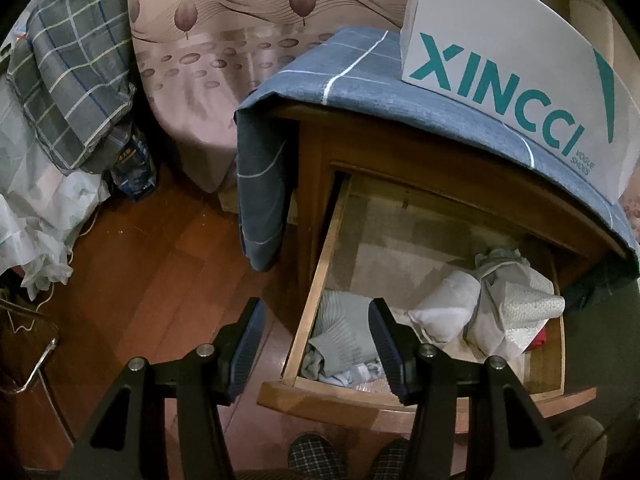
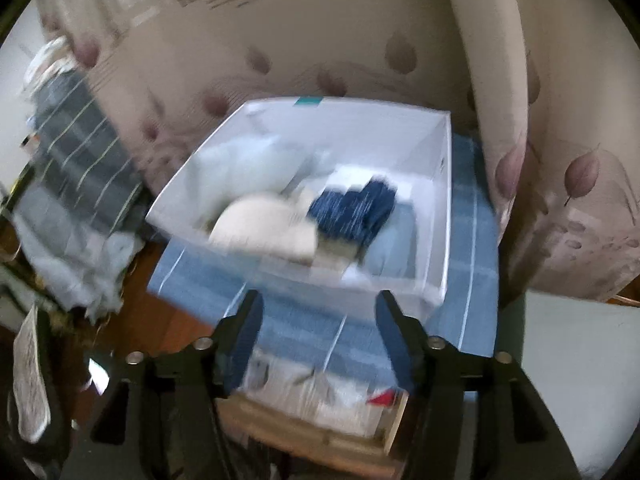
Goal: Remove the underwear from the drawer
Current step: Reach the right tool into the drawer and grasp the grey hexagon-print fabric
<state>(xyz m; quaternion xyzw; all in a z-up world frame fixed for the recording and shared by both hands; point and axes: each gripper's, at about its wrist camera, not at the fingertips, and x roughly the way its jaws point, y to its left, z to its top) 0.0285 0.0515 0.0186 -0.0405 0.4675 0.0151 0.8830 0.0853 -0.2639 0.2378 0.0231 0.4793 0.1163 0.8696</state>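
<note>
Open wooden drawer (image 1: 308, 320) of a nightstand draped with a blue checked cloth (image 1: 360, 76); crumpled underwear (image 1: 344, 340), grey and white, lies inside. The left hand-held gripper (image 1: 316, 312) hangs released above the drawer's left edge, nothing between its jaws. The right hand-held gripper (image 2: 320, 304), blurred, is released and empty before a white box (image 2: 436, 216) holding folded garments (image 2: 352, 204).

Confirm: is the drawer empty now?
No, the open drawer holds folded grey underwear and white bundles.
</note>
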